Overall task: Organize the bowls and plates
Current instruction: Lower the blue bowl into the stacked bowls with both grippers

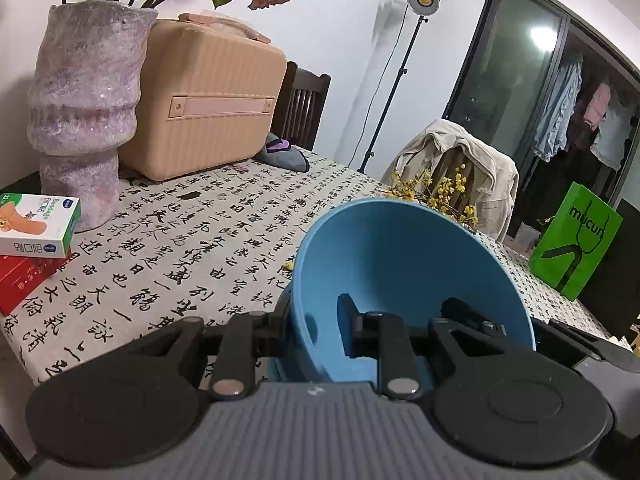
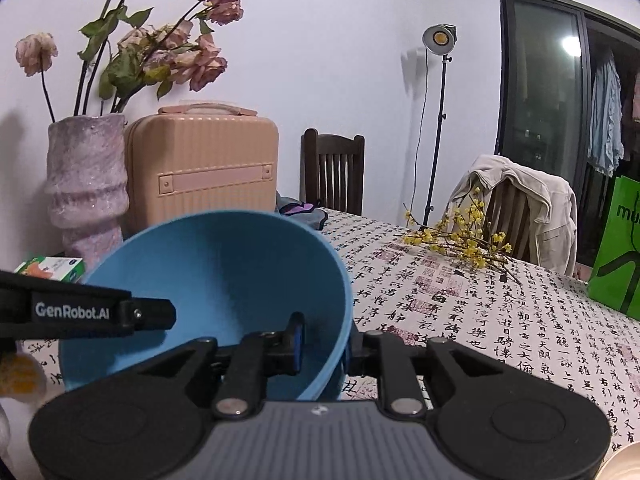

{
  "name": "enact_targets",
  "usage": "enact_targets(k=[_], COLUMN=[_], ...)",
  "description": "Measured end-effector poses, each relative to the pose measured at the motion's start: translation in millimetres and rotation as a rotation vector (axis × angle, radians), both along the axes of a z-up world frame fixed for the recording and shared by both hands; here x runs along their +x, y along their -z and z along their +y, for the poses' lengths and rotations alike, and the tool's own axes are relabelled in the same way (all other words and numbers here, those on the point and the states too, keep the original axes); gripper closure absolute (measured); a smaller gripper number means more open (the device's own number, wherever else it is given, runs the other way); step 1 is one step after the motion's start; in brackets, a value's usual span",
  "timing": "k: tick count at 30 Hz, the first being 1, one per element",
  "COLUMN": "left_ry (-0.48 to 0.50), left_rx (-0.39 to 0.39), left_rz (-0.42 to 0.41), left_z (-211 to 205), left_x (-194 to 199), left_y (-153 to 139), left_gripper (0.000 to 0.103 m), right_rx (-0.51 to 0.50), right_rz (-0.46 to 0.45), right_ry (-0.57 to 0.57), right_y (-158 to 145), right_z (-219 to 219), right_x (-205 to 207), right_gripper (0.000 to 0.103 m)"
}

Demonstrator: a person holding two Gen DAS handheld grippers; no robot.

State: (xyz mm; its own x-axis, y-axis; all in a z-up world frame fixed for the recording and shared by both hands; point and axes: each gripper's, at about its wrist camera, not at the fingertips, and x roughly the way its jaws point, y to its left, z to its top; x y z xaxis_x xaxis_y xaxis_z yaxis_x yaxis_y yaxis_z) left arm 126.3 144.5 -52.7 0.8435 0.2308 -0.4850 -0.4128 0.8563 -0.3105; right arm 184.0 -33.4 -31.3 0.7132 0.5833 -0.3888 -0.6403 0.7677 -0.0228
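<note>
A blue bowl (image 1: pixel 404 276) is held tilted above the bench (image 1: pixel 208 240), its wall pinched by the left hand-held gripper (image 1: pixel 316 320) and by the right hand-held gripper (image 2: pixel 324 340), whose jaws are opening. If the left pinch slips, the bowl may drop.

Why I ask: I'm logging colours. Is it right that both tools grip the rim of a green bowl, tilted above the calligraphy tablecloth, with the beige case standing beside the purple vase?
Not quite: the bowl is blue, not green, as both wrist views show. The rest holds: the left tool and right tool grip its rim, tilted above the calligraphy tablecloth, with the beige case beside the purple vase.
</note>
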Motion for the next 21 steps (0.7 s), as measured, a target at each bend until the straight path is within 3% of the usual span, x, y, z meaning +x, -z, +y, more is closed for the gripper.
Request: enact_targets(k=[12, 21], left_ry=[0.002, -0.014], left_rx=[0.030, 0.101], left_rz=[-0.010, -0.029], left_z=[-2, -3], left_x=[1, 2], left_y=[-1, -2], left_gripper=[0.079, 0.079], right_rx=[0.051, 0.088], right_rz=[0.024, 0.031], right_ry=[0.002, -0.008], right_y=[4, 6], right_z=[-7, -11], right_x=[8, 11], right_gripper=[0.085, 0.085])
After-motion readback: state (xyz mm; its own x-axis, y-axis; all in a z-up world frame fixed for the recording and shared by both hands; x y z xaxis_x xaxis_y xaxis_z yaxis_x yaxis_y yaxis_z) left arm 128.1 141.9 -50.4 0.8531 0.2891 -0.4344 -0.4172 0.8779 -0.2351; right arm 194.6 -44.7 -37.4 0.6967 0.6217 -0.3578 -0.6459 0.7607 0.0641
